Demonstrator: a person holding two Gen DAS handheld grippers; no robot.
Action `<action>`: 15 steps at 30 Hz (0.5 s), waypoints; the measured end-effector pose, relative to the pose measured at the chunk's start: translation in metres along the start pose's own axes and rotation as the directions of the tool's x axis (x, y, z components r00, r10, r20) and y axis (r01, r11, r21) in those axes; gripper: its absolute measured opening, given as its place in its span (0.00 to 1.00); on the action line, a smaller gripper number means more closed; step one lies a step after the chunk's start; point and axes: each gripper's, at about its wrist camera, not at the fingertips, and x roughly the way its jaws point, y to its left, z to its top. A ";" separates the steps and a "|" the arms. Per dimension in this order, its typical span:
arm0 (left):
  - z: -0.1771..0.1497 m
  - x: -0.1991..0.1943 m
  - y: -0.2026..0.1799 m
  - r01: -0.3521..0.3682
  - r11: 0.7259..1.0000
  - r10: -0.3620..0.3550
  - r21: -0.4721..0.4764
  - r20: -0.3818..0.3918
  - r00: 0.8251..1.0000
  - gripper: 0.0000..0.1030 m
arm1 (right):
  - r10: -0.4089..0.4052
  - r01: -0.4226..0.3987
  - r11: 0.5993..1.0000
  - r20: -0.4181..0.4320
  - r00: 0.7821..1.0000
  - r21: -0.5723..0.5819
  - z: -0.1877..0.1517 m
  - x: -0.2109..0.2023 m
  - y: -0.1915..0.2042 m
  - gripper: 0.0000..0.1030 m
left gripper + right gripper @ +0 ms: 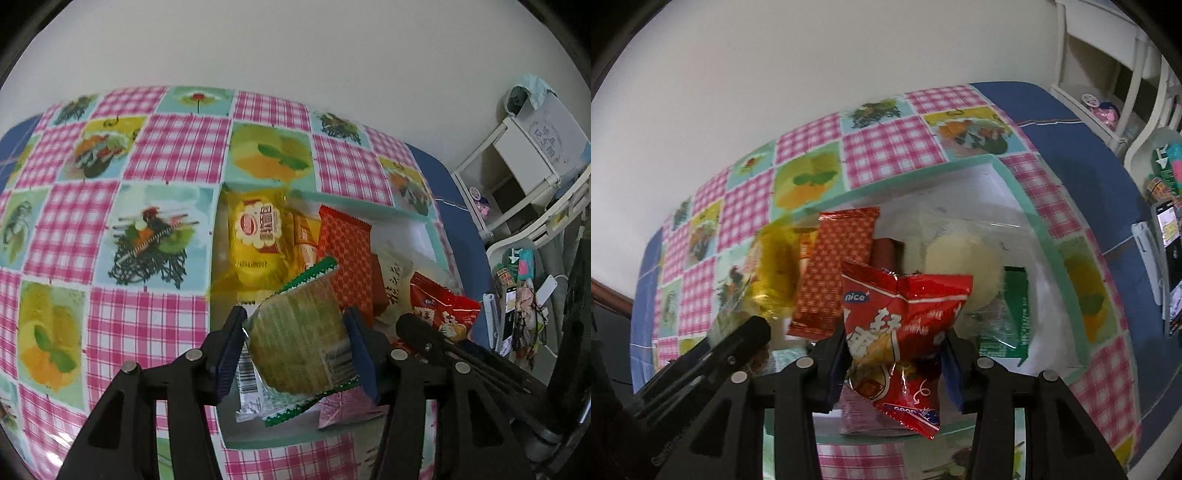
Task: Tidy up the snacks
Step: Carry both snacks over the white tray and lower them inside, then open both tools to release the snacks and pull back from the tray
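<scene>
My left gripper is shut on a green-edged cracker packet and holds it over a shallow box with a mint-green rim. My right gripper is shut on a red snack bag over the same box. In the box lie a yellow cake packet, an orange-red patterned packet, a cream packet, a pale round bun in clear wrap and a green packet. The right gripper's arm shows beside the left one.
The box sits on a table with a pink-checked fruit-print cloth over a blue top. A white wall stands behind. To the right are a white shelf unit and clutter with a phone.
</scene>
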 end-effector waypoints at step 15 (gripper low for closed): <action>-0.013 -0.039 0.041 -0.355 0.935 0.355 -0.016 0.106 0.929 0.93 | -0.039 0.043 0.996 0.052 0.998 -0.083 -0.018 -0.017 0.025 0.86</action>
